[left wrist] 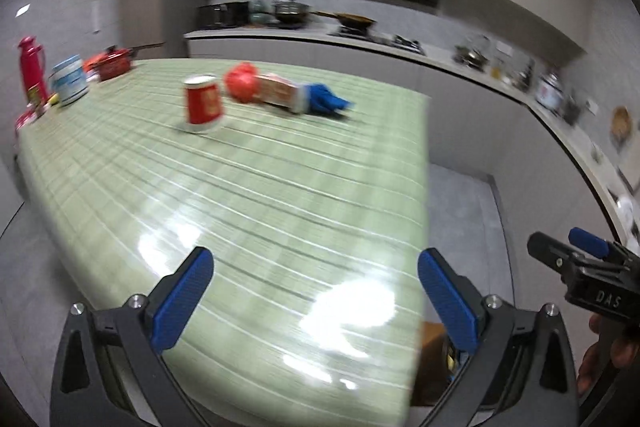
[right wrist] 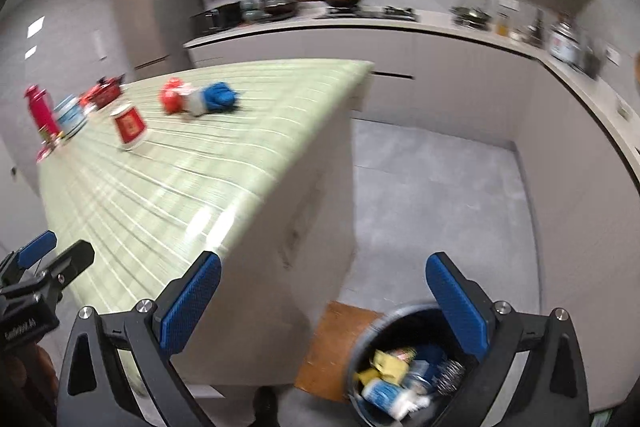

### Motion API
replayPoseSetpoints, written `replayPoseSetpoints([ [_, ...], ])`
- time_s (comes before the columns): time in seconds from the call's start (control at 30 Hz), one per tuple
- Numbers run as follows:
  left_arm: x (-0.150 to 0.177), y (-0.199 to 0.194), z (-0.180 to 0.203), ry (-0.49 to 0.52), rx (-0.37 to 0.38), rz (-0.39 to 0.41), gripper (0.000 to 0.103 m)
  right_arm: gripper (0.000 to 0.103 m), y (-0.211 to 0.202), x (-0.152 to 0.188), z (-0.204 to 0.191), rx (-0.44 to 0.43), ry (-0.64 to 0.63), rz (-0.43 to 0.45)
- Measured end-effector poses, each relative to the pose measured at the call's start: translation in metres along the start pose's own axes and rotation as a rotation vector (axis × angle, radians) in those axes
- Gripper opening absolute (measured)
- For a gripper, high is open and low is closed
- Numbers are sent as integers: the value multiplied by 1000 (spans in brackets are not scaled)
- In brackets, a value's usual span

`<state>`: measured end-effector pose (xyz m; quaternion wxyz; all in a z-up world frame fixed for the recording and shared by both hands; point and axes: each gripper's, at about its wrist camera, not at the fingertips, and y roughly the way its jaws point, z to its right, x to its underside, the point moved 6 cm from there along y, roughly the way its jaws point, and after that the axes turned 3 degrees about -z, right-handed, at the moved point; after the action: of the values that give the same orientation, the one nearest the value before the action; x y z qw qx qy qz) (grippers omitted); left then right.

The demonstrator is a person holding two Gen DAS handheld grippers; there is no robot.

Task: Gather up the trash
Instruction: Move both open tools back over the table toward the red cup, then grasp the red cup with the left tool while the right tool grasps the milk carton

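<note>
The only letters clear enough to read are "DAS", in white on the black body of the right gripper (left wrist: pixel 591 255) at four o'clock in the left wrist view.

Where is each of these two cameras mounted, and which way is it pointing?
Left wrist: on the open left gripper, facing across the green striped table; the right gripper and fingers show at right.
Right wrist: on the open right gripper, over the table edge and black trash bin; the left gripper shows.
Shared: the red paper cup, kitchen counter.
</note>
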<state>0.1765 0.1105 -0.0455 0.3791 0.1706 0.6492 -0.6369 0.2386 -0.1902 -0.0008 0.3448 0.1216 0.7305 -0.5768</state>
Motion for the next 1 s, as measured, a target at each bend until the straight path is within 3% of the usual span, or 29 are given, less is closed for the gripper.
replayPoseSetpoints([
  [0.2,-31,26,-49,-64,-24,4,102,102,23,-40,-54,-55,-82,13],
  [0.4,-52,56,-77,-59,-35,-9,100,83,64,-78,-89,-97,-107,-4],
  [0.57,-66,83,-96,-69,-16,-35,86,69,105,-106,-116,-133,-127,-33],
  [0.63,-75,95,-104,-77,-18,-41,86,61,120,-115,-123,-143,-127,-47],
  [1.0,-122,160,-131,-108,2,-77,84,60,200,-169,-165,-177,-152,-101],
])
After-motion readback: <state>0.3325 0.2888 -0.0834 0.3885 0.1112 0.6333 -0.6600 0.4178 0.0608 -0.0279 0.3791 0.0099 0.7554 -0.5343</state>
